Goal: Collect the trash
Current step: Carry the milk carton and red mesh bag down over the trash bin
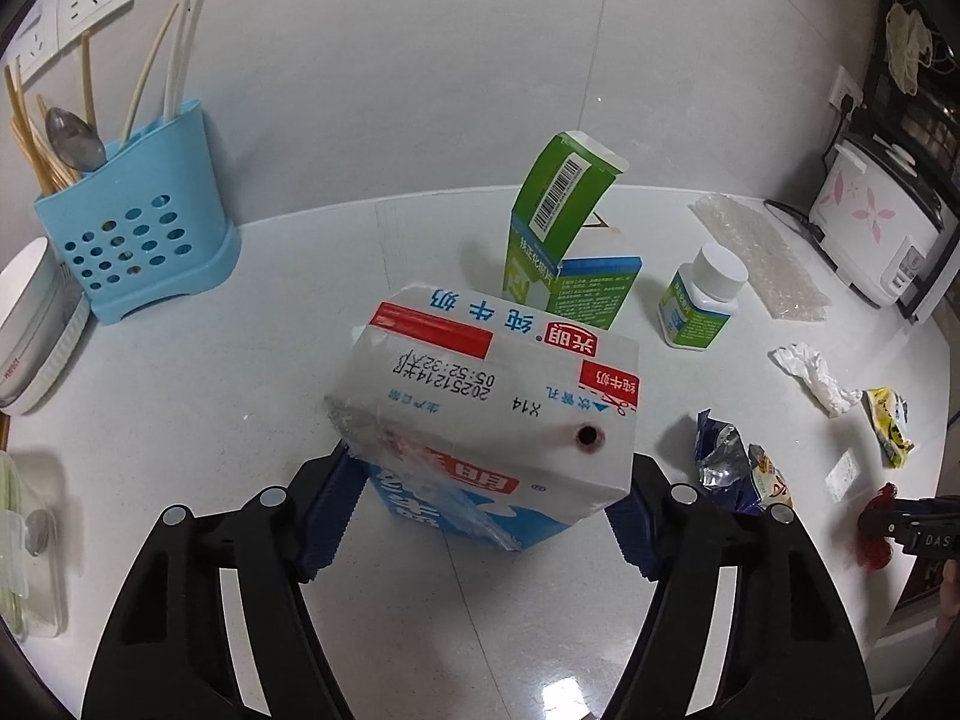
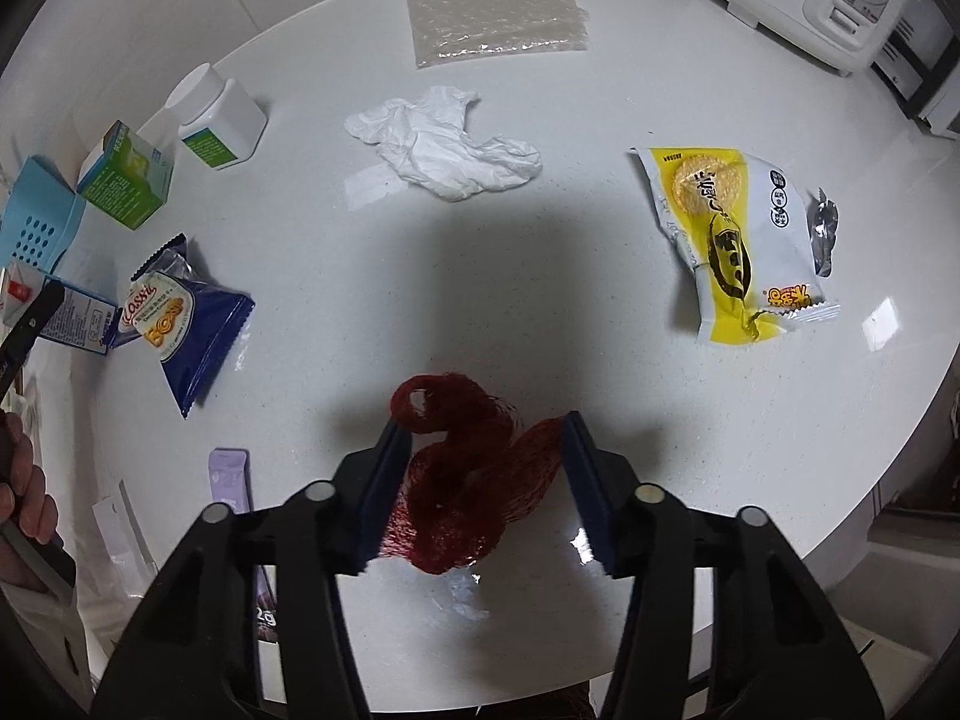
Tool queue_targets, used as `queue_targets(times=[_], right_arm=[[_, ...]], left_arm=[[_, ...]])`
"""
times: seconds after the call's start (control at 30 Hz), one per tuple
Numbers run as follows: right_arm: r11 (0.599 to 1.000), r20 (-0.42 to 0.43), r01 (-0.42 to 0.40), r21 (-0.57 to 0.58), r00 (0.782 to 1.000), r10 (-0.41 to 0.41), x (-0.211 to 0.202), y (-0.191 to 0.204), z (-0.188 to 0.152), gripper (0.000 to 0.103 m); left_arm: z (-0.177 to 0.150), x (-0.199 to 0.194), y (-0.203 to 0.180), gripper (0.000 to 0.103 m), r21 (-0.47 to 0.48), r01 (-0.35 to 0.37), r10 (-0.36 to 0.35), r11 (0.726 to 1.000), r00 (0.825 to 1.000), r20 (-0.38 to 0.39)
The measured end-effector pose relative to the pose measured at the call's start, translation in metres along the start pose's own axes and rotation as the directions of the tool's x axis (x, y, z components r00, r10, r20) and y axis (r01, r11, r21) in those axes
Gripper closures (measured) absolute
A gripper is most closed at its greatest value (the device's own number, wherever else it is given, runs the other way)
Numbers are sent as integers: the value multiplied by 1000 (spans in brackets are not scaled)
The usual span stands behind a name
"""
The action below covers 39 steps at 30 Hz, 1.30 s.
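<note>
Left gripper (image 1: 480, 504): jaws spread around the milk carton (image 1: 480, 420), lower centre of the left wrist view. Blue pads sit just beside the carton's two side faces; firm contact cannot be confirmed, so it is read as not yet clamped. Carton is upright but tilted, long axis running away from the camera, straw-hole top face shown toward the lens. It is centred between the pads, so only a squeeze looks needed.

Right gripper (image 2: 480, 492): jaws part-closed around the red mesh net (image 2: 468, 480), bottom centre of the right wrist view, lying bunched on the table (image 2: 540, 300). Left pad touches the net; a gap is seen at the right pad. No pinch yet.

Remaining trash in the right wrist view, left to right: blue biscuit wrapper (image 2: 180, 324), crumpled tissue (image 2: 444, 150), yellow snack wrapper (image 2: 732, 240), all well apart from both grippers.
</note>
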State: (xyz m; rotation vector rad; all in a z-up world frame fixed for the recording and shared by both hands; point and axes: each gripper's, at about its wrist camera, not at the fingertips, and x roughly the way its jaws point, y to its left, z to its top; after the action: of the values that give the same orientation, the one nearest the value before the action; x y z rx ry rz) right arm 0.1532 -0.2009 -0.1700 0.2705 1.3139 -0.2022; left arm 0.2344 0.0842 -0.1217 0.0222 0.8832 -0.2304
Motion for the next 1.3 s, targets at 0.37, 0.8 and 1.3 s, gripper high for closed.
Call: queue_targets(times=[0.37, 0.8, 1.3], right_arm=[[1000, -14, -31, -2, 999, 31, 6, -6, 5, 87], [989, 58, -81, -123, 994, 89, -32, -10, -14, 87], [962, 148, -94, -256, 980, 135, -76, -28, -45, 87]], left_arm=[[-2, -23, -2, 33, -37, -30, 30, 999, 1000, -4], [-25, -72, -28, 33, -108, -77, 77, 991, 997, -10], [-62, -132, -84, 33, -127, -95, 98, 987, 995, 11]])
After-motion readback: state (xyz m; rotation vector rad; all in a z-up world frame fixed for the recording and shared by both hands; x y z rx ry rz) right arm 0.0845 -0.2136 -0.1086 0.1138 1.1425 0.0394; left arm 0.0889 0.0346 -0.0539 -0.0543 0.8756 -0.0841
